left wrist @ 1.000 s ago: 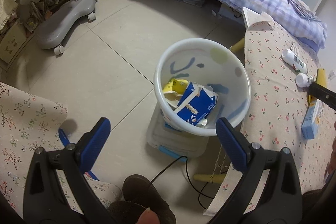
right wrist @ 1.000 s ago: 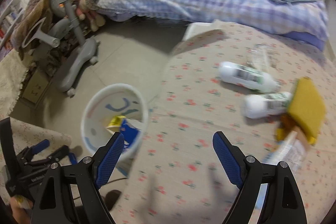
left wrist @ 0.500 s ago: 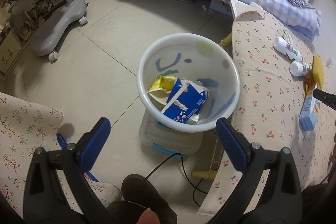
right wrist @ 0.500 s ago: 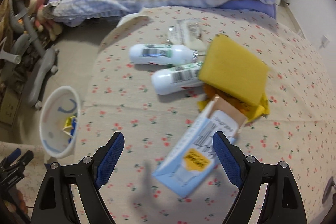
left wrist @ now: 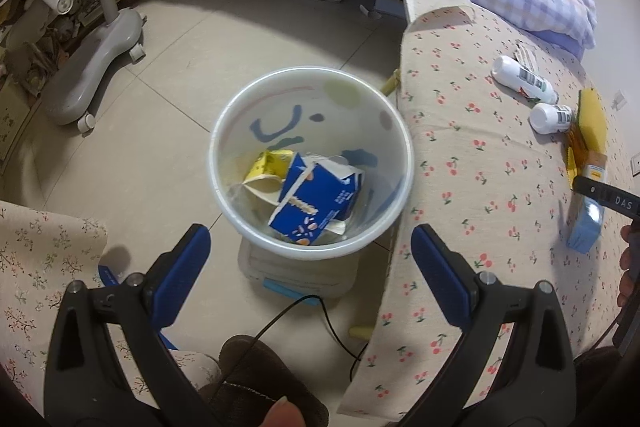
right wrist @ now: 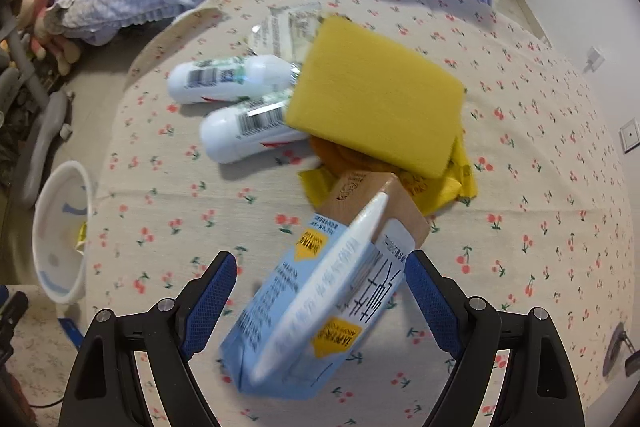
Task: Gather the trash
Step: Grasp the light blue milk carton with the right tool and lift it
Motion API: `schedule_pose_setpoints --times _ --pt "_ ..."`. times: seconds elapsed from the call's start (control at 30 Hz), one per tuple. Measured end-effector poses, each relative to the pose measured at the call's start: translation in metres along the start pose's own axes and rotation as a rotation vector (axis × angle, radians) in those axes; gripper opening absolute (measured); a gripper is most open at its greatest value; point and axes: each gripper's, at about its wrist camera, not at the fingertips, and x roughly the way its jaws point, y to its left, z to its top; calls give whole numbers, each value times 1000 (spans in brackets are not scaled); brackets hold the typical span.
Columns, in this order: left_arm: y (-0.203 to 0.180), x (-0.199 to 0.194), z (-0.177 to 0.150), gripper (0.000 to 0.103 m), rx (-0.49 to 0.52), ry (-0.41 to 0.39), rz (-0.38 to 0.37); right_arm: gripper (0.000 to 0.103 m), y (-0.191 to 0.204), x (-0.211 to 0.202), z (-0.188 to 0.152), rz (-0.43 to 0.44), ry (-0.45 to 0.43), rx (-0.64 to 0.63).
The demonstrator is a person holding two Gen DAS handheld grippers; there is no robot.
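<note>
One pale blue carton (right wrist: 320, 307), brown-topped with yellow labels, lies between the right tool's (right wrist: 320, 291) spread jaws, unclamped.

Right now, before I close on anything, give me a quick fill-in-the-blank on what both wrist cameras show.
1. The light blue carton lies on the cherry-print tablecloth, between the open jaws of the ____ gripper.
2. The white bin already holds a dark ____ carton.
3. The yellow sponge lies beside ____ white bottles.
4. The left gripper is open and holds ____.

Missing words: right; blue; two; nothing
</note>
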Motion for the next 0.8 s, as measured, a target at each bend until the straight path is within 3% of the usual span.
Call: schedule_pose_setpoints --times 0.27,0.47,0.8 --pt "-25 1 2 100 38 1 1 84 -38 13 -10 120 97 105" --pt "-50 3 4 100 68 7 -14 44 -70 10 -14 201 115 140" --pt "-123 3 17 100 141 4 -84 38 -124 -28 -18 169 5 137"
